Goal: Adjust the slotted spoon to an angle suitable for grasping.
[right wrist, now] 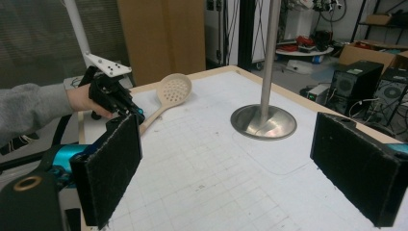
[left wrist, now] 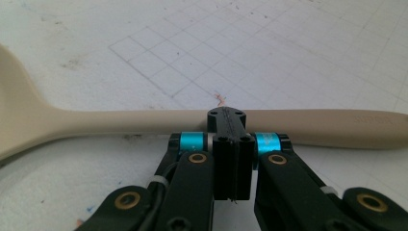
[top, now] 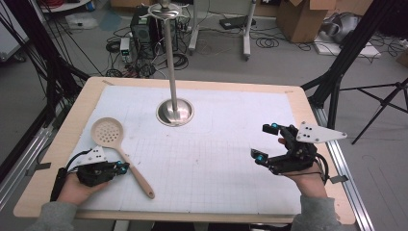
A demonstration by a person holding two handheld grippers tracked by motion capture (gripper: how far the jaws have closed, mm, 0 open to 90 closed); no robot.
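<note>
A beige slotted spoon [top: 120, 151] is laid flat on the desk [top: 62, 139], just ahead of the left tool [top: 121, 167], whose jaws are pressed together, empty. Its handle runs crosswise to the jaws, with the perforated bowl cut off in the left gripper view. The right tool [top: 262, 143] is held wide open, empty.

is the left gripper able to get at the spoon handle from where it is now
Probably yes. The left gripper sits right at the slotted spoon, its shut jaws pointing at the handle with nothing between them. The jaws would have to open first to close around it. The right gripper is far off, open.
</note>
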